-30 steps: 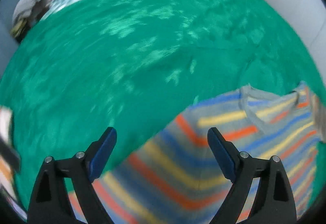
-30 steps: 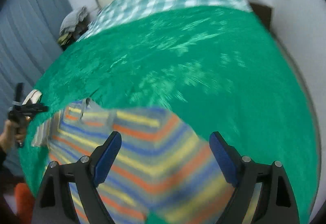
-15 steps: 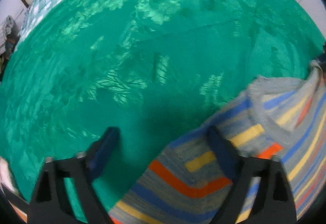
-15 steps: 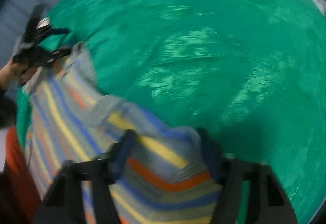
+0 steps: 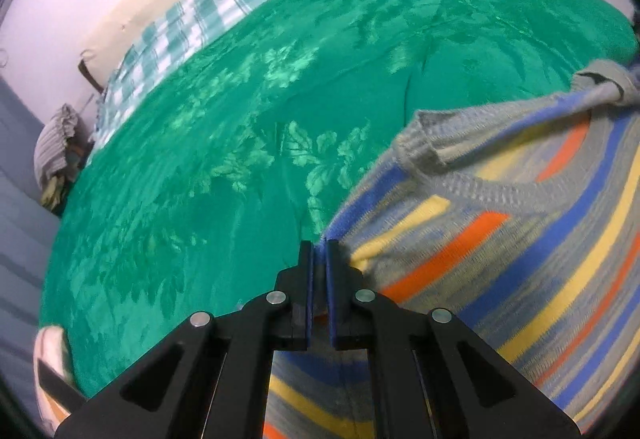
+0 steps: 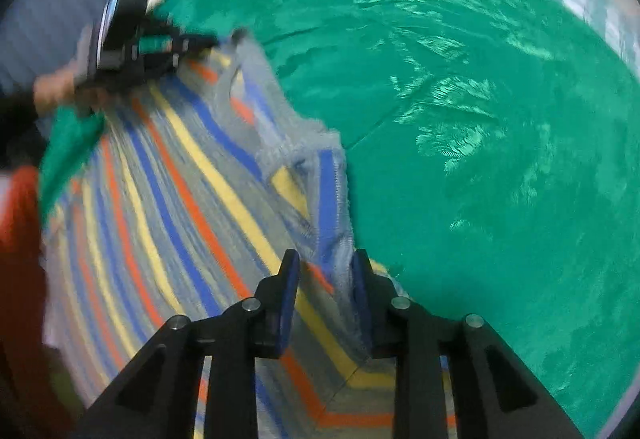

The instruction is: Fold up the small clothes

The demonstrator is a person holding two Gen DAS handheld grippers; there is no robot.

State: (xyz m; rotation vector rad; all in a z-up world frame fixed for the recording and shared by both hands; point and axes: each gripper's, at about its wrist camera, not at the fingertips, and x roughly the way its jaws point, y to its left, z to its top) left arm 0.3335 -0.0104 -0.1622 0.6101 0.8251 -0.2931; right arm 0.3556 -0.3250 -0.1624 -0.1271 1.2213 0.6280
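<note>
Fingers (image 5: 308,271) of both grippers clench the striped sweater (image 5: 520,239), its lower part cut off.

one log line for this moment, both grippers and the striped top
left gripper: shut on striped top shoulder edge | right gripper: closed on opposite shoulder | green bedspread beneath | phase: grasped, fold not yet made

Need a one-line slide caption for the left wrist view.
Left gripper pinches the striped sweater's shoulder edge above the green bedspread.
</note>
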